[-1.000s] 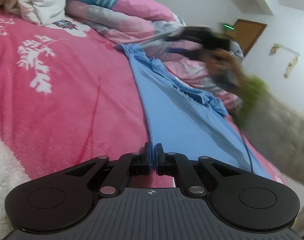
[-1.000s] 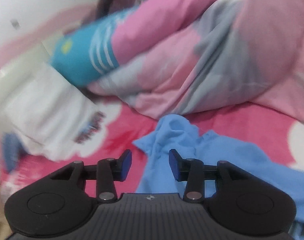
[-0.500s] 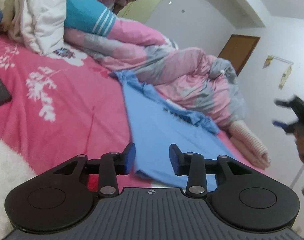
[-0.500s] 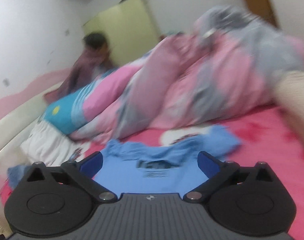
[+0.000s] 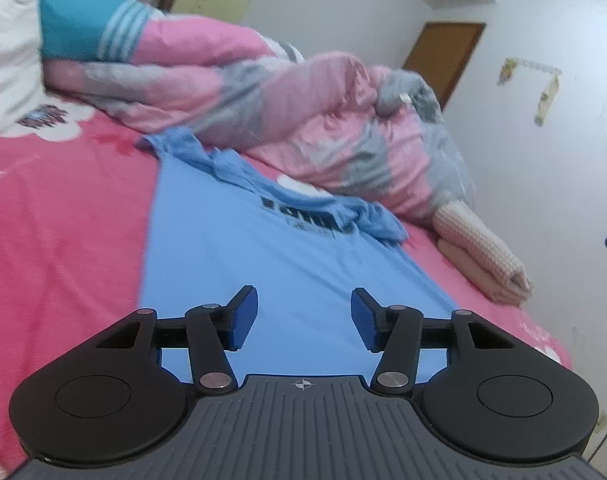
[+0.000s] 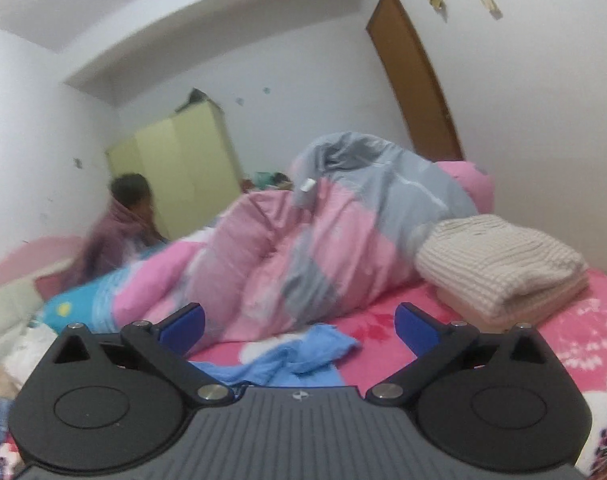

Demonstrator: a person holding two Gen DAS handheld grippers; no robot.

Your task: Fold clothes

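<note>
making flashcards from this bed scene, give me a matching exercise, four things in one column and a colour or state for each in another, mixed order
Things:
1. T-shirt
2. Waffle-knit garment
3. Duvet
4. Left gripper

States:
a. bunched in a pink and grey heap
b. open, holding nothing
c. blue, spread flat on the bedsheet
d. beige, already folded

Pairs: 1-c, 2-d, 3-a, 4-b

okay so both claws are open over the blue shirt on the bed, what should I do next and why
Probably lower the left claw onto the near hem of the blue shirt and pinch it. The body lies flat, both claws are open and hold nothing, and the sleeves by the quilt are bunched.
</note>
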